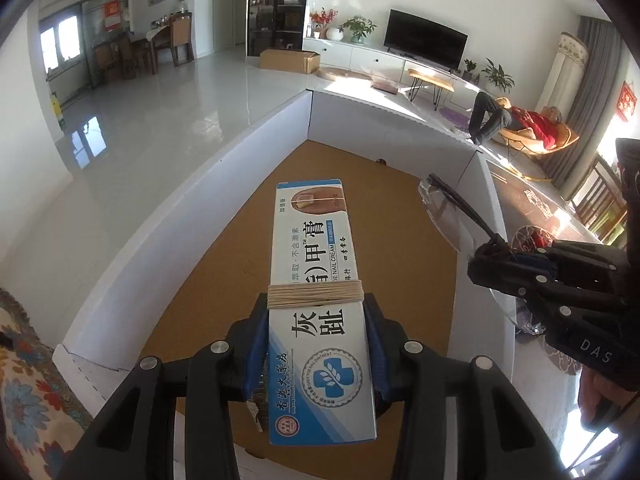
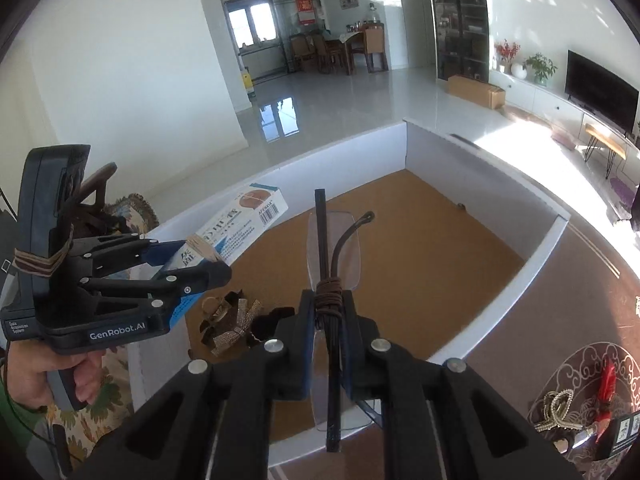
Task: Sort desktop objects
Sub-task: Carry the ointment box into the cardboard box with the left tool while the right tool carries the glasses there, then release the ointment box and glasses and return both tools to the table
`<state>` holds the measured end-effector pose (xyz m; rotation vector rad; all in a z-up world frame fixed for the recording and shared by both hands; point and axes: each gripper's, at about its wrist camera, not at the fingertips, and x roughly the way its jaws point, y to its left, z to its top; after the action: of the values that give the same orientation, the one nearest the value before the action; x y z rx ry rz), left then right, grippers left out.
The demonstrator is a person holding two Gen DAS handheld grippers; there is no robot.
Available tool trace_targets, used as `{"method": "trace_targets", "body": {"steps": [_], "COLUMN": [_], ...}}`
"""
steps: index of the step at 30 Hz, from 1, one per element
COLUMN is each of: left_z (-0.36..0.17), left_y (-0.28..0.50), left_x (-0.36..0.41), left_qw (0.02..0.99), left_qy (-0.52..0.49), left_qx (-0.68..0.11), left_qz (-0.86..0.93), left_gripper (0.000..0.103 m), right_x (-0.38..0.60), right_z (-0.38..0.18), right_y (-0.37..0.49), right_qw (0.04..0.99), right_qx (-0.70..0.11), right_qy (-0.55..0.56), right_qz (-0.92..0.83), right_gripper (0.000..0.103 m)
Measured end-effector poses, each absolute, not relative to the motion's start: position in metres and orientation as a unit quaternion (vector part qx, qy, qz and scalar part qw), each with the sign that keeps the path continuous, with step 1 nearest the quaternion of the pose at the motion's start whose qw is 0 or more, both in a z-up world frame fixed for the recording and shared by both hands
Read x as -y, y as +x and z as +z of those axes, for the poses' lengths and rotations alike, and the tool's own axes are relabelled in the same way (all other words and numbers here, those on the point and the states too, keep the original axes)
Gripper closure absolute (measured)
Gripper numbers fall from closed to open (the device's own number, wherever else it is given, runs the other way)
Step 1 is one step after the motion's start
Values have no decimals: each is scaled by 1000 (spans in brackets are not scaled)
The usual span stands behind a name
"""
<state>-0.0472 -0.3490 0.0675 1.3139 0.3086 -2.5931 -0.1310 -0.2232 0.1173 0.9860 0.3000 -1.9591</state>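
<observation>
Left gripper [image 1: 316, 316] around cream box [image 1: 316, 264]

Bright sunlight glares off the floor [image 2: 320, 96]; both views sharp, with curved, dark-vignetted fisheye edges.

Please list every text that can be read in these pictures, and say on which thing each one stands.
"NAIL CREAM", partly hidden, beside large Chinese characters: ointment box.
"GenRobot.AI": left gripper body.
"DAS": right gripper body.
Too small or blurred: the box's round seal, its barcode text, the left gripper's small side label.
</observation>
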Motion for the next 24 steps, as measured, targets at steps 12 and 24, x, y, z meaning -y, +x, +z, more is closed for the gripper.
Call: {"method": "trace_targets", "body": {"steps": [12, 24], "left_z": [81, 89], "left_y": [-23, -26], "left_x": [312, 103], "left_qw": [138, -98], "left_qy": [409, 392], "left_qx": [-80, -30], "left_qz": [-899, -914], "left_gripper": [23, 0], "right_x": [177, -104], "right_z": [101, 29], "right_y": [-121, -63], "right_qw": [449, 252], "right_qx": [-73, -135], "right_qy": [380, 396], "right_qz": [-805, -873], "right_gripper": [18, 1]}}
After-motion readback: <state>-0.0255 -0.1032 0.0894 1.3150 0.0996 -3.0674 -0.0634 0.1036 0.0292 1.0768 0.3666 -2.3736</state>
